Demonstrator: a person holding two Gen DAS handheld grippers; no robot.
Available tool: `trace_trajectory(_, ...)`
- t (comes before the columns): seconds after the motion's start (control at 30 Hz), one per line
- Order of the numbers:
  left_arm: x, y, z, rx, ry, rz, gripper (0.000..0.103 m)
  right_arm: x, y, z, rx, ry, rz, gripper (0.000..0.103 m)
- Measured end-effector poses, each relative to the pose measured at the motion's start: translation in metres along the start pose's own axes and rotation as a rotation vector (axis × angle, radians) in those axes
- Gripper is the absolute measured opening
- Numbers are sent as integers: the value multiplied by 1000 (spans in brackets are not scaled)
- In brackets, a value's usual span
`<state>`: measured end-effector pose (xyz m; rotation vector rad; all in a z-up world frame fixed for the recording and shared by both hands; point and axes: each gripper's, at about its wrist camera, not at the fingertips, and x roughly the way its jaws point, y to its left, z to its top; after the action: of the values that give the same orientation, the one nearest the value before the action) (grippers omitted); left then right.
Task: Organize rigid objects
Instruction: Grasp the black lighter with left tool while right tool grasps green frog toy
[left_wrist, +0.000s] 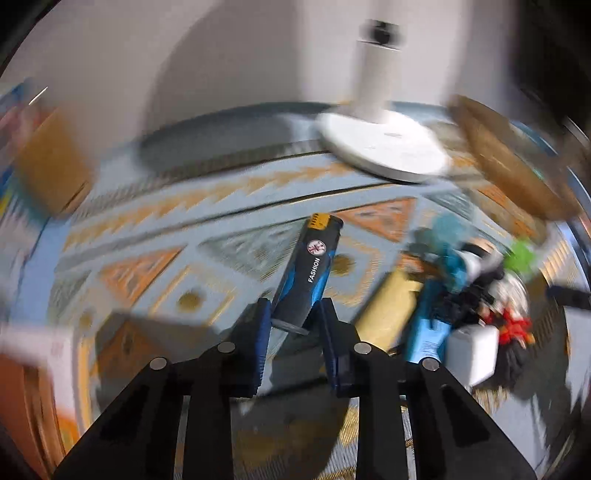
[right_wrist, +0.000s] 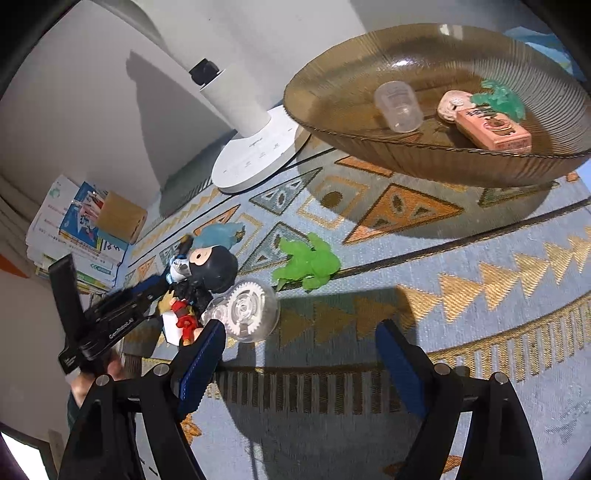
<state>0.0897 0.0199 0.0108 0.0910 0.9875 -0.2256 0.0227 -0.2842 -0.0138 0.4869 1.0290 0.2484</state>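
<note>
My left gripper (left_wrist: 295, 317) is shut on a dark blue lighter (left_wrist: 308, 271) marked FASHION, held above the patterned cloth; the view is blurred. To its right lies a pile of small objects (left_wrist: 461, 295). My right gripper (right_wrist: 301, 354) is open and empty over the cloth. Ahead of it lie a clear plastic gear case (right_wrist: 247, 308), a green soft toy (right_wrist: 308, 264) and a black-headed figurine (right_wrist: 212, 267). A brown ribbed glass bowl (right_wrist: 369, 147) at the upper right holds a clear cup (right_wrist: 399, 107), a pink box (right_wrist: 493, 129) and a green piece (right_wrist: 500, 98). The left gripper's body (right_wrist: 107, 317) shows at the left.
A white lamp base (right_wrist: 255, 158) with its post stands at the back by the wall; it also shows in the left wrist view (left_wrist: 384, 147). A stack of booklets and a cardboard box (right_wrist: 120, 216) sit at the far left. The bowl shows blurred in the left view (left_wrist: 509, 155).
</note>
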Motion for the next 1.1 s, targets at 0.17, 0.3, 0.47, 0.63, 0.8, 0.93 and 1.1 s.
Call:
trace_trajectory(0.17, -6, 9, -1, -84, -8, -24, 23, 0, 4, 4, -39, -31, -79, 83)
trace_trajectory(0.3, 2, 8, 11, -48, -15, 15, 35, 7, 20, 14, -117, -56, -160, 82)
trace_trajectory(0.47, 13, -2, 17, 2, -24, 35, 33, 27, 37, 27, -205, -63, -264, 63)
trace_trajectory(0.63, 10, -10, 15, 38, -47, 46, 21, 38, 38, 25, -224, -58, -271, 46)
trace_trajectory(0.8, -15, -7, 11, 14, -111, 12, 20, 27, 39, 19, -243, -77, -264, 46)
trace_trajectory(0.93, -38, -2, 11, -28, -140, -27, 20, 0, 39, 14, -238, -111, -248, 46)
trace_trajectory(1.1, -82, -7, 8, -56, -221, -95, 20, -49, 46, 10, -242, -192, -230, 46)
